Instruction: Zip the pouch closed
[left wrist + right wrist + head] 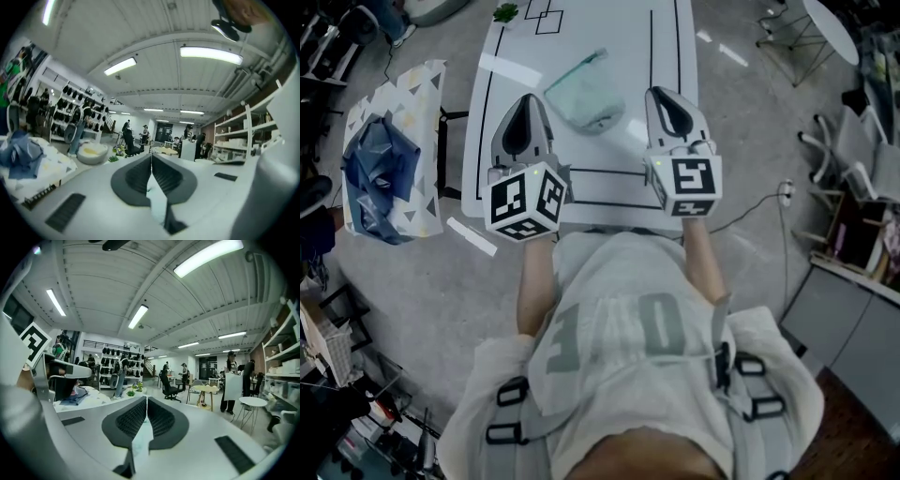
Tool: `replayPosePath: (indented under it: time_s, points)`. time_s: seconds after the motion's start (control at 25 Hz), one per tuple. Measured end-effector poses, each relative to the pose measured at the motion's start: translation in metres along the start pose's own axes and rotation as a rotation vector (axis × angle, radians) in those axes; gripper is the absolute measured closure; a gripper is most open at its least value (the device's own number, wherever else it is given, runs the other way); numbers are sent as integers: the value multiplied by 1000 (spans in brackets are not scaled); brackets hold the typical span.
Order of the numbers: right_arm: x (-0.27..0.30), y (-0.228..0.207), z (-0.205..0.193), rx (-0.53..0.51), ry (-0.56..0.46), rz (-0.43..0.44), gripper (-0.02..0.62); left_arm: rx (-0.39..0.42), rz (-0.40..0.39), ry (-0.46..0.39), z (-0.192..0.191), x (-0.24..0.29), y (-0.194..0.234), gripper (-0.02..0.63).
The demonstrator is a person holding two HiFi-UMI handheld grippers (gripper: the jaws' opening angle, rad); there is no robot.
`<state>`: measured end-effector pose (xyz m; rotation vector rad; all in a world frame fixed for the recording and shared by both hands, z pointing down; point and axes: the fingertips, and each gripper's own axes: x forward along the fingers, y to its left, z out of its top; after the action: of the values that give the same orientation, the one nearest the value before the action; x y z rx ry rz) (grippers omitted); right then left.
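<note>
The pale green pouch (581, 97) lies flat on the white table (670, 37), one corner pointing to the far right. Both grippers hover over the table's near end, apart from the pouch. My left gripper (528, 99) is to the pouch's near left, and its jaws meet with nothing between them (151, 158). My right gripper (660, 93) is to the pouch's right, also shut and empty (146, 400). Both gripper views look level across the room, and the pouch shows in neither. The zip's state cannot be made out.
A side table with a patterned cover (412, 103) carries a blue cloth (380, 173) left of the white table. A small green plant (504, 12) stands at the table's far end. Chairs (848, 155) and a cable (750, 214) lie to the right.
</note>
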<state>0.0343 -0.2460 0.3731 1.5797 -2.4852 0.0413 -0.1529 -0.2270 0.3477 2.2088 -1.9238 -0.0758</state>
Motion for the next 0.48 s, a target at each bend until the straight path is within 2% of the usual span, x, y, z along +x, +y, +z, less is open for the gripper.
replayPosePath:
  time_s: [0.16,0.48]
  points:
    - [-8,9,13,7,-41,5,587,184,-16,-19,4,-3,-21,598]
    - [-13,12,9,5,-28,15,588,336,-40,-22,6,-2,-40,600]
